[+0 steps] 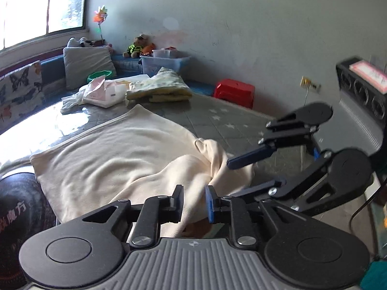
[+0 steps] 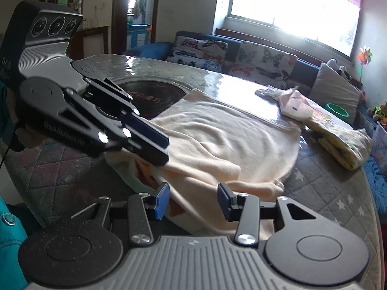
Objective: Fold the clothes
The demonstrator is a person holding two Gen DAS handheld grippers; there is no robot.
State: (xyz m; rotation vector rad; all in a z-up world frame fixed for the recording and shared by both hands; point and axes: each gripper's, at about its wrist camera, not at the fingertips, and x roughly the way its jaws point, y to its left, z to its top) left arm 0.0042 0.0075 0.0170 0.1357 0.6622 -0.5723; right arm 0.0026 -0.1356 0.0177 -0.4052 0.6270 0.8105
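A cream garment (image 1: 116, 152) lies spread on the round table, its near edge bunched and lifted. My left gripper (image 1: 194, 204) has its jaws close together with a fold of the garment between them. It shows from the side in the right wrist view (image 2: 159, 149), jaws closed on the cloth edge. My right gripper (image 2: 192, 201) has its jaws wide apart over the garment (image 2: 217, 140), which passes between them. In the left wrist view the right gripper (image 1: 238, 174) straddles the bunched cloth.
Folded yellow clothes (image 1: 157, 87) and a pink-white garment (image 1: 96, 91) lie at the table's far side. A dark round hotplate (image 2: 150, 96) is set in the table (image 2: 326, 193). A sofa with cushions (image 2: 261, 60), a storage bin (image 1: 164, 64) and a red stool (image 1: 233, 91) stand beyond.
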